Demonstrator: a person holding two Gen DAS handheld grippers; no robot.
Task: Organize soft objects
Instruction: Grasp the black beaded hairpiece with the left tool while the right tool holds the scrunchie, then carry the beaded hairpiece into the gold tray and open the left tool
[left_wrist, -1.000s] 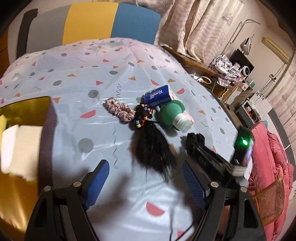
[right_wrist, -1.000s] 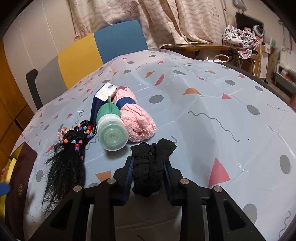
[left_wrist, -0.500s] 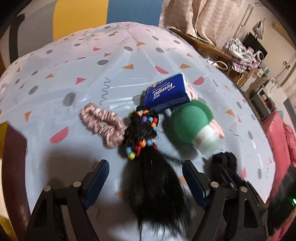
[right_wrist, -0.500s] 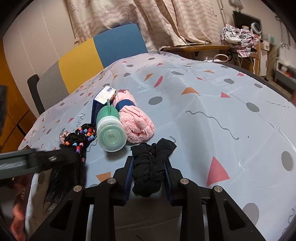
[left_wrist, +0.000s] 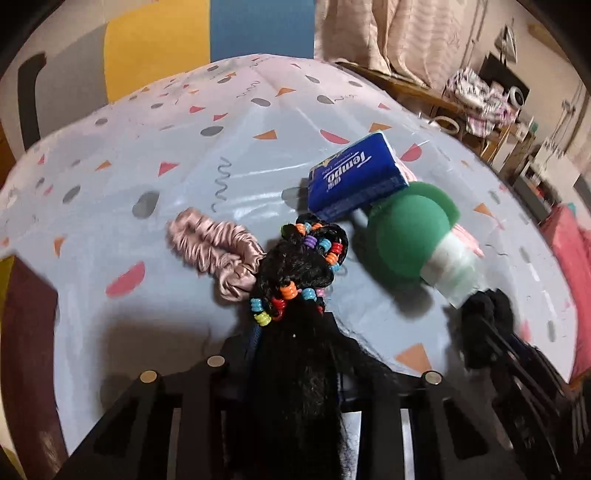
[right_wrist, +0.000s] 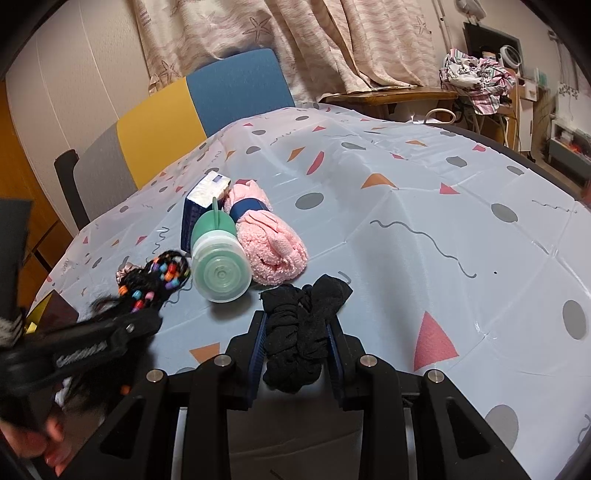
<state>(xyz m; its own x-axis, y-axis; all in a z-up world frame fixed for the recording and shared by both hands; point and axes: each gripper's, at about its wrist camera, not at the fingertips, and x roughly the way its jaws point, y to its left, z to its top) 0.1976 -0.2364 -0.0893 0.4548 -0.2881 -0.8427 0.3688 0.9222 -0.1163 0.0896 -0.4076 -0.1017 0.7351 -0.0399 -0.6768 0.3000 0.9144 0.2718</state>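
Now the left tool (left_wrist: 295, 354), jaws just closing, clamps the beaded hairpiece (left_wrist: 295, 295); lift straight, sparing the pink scrunchie (left_wrist: 218, 254). Right tool (right_wrist: 297, 343) grips black fabric (right_wrist: 303, 325).

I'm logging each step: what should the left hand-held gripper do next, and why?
Probably lift. The left hand-held gripper has just closed its jaws on the black hairpiece, whose beaded end lies against the pink scrunchie, so a straight, gentle lift should free it cleanly.
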